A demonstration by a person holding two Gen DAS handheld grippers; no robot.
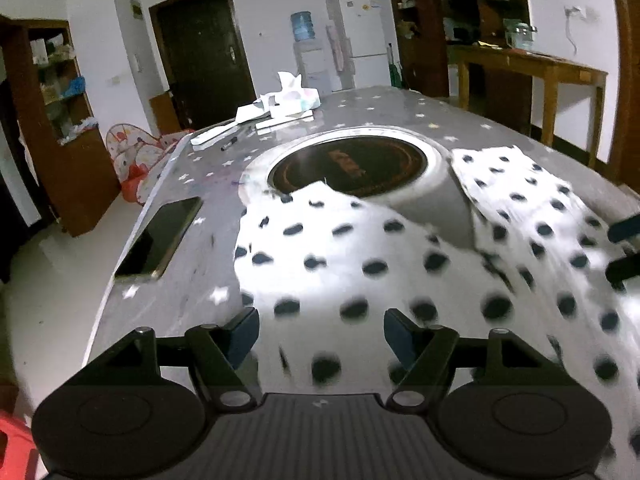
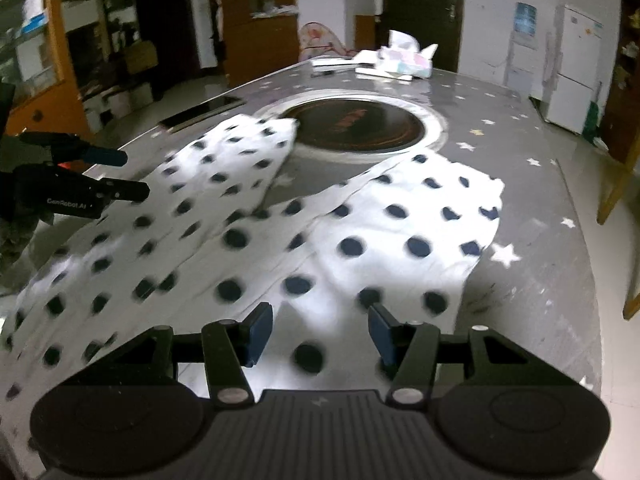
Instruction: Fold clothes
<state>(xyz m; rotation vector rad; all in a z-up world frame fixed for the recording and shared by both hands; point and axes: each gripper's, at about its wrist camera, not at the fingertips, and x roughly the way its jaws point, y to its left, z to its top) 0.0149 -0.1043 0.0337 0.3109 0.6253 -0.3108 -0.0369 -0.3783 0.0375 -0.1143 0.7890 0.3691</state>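
One table [image 1: 400, 112] is filling both views, its grey top dotted with small white stars and a round dark hob [image 1: 348, 166] sunk into the middle. Lying across the near half is the garment [image 1: 360, 272], white with dark polka dots, looking like a pair of trousers: two legs are reaching away toward the hob, one on each side, with bare tabletop showing between them. In the right wrist view the garment [image 2: 248, 248] is spreading from the left edge across to the right leg end, and the cloth is looking blurred.

The left gripper [image 1: 320, 336] is hovering over the near part of the garment with its fingers spread wide and nothing between them. The right gripper [image 2: 320, 334] is likewise gaping above the cloth, gripping nothing. In the right wrist view the left gripper [image 2: 128, 176] is showing at the left edge, fingers parted over the cloth's edge.

A phone [image 1: 160, 240] is lying flat on the table left of the garment. At the far end, a heap of tissues and papers [image 1: 280, 104] is sitting, with a pen [image 1: 231, 143] just beside it.
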